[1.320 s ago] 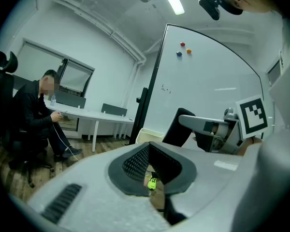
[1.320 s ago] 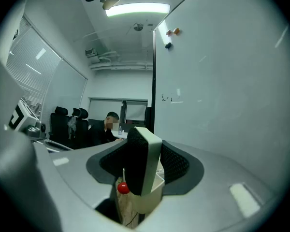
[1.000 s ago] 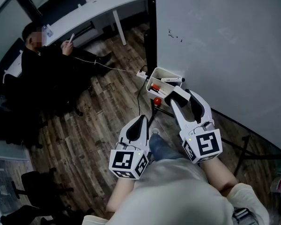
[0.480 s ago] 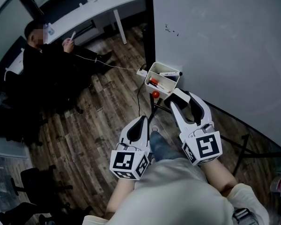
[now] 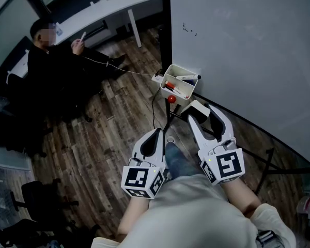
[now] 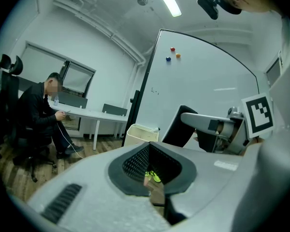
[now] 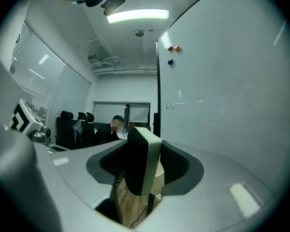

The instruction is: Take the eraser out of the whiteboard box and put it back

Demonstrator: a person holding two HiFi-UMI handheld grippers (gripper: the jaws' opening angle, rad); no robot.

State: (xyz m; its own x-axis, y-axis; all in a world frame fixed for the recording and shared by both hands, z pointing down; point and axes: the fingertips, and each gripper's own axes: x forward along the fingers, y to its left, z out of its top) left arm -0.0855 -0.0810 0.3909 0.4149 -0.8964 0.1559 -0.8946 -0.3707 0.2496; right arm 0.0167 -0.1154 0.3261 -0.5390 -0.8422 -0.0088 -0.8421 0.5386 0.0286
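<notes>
Right tongs (image 5: 200,112) stayed clenched on the eraser (image 5: 195,107), which was gripped across its width between the pads. A second ago the eraser was right at the rim of the whiteboard box (image 5: 170,70); it had since drawn back, so the box sat ahead of the right tongs with a clear gap. Only markers (image 5: 176,85) showed in the box. Left tongs (image 5: 157,133) were closed and empty, just left of the right tongs. Judged: take-out done, putting it back still to do
</notes>
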